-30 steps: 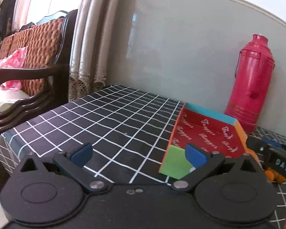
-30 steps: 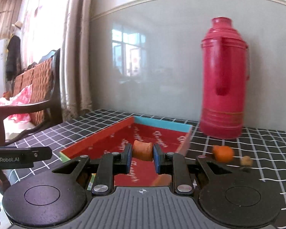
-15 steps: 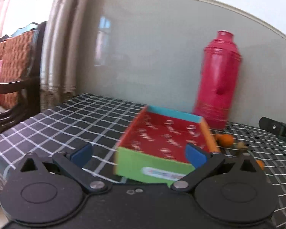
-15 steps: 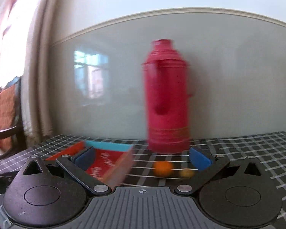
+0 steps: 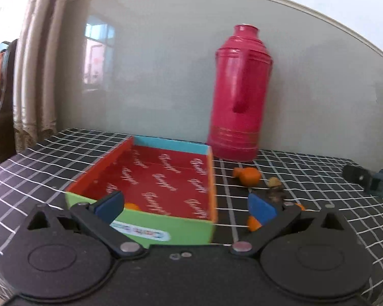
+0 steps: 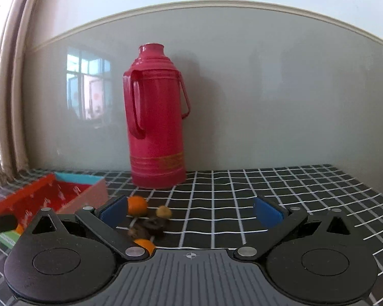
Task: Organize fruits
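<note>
Far left in the left wrist view: curtain [image 5: 35, 58] hanging beside the checked tablecloth [image 5: 53, 153]. Next along, the box [image 5: 140, 224], red-lined, green front wall, one small orange piece [image 5: 131, 206] already lying inside near that front wall. Left gripper [image 5: 185, 204] spread wide, nothing between the blue pads [image 5: 109, 202], box front sitting right in the gap but untouched. Right of the box, on the cloth: an orange fruit [image 5: 250, 175], a small tan bit [image 5: 274, 182], darker scraps, all in front of the red thermos [image 5: 238, 94].

Over to the right wrist view: same orange fruit [image 6: 137, 205] just beside the left pad, not between the pads; another orange piece [image 6: 144, 244] lower, tucked against the gripper body. Right gripper [image 6: 190, 213] fully spread, empty, bare cloth in the gap.

Step in hand, at a guess: going for the next loose fruit. Best done by swinging left until the fruit sits centred between the pads, dropping low to the cloth, then closing gently, soft fruit likely to squash or roll. Worth steering clear of the thermos base.
</note>
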A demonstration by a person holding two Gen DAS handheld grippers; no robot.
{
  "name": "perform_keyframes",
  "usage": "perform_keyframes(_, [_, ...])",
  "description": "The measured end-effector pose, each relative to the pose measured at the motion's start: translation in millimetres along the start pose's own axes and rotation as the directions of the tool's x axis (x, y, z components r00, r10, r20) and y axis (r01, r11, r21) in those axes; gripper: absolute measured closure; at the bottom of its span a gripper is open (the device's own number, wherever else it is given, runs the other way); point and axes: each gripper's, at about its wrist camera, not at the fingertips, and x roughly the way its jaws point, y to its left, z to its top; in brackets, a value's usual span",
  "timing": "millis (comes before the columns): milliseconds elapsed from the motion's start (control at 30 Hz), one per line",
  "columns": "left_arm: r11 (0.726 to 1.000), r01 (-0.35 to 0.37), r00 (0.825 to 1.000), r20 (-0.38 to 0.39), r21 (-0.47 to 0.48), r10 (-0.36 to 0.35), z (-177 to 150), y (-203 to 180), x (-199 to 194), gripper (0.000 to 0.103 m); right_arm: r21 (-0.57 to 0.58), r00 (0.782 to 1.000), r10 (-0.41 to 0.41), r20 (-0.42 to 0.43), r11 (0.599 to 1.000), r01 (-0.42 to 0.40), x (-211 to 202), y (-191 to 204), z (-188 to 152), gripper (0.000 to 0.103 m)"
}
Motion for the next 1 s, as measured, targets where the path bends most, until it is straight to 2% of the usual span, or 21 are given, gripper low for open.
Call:
perform_keyframes(300, [0.998,0.024,1.000,-0.012,0.066,-0.023,-5.7,-31.5,7.1,0.006,0.002,1.000,-0.021,-0.011,1.000,0.021,-9.9,-21.9,-5.0,0.000])
perform_keyframes(667, [0.994,0.039,0.999,-0.025,0.098,-0.037,-10.2,-50.5,12.4,0.006,0.002,0.999,-0.034,-0.024,0.999,0.034,-9.3,-30.9,-2.6,0.000])
perform_keyframes(1000, [0.992,0.036,0.997,-0.066,0.124,-0.028,-14.8,-65.0,24.3,0.013,0.022,0.998,-0.049,-0.029,0.999,0.050,-12.5,-39.6,-1.4,0.000])
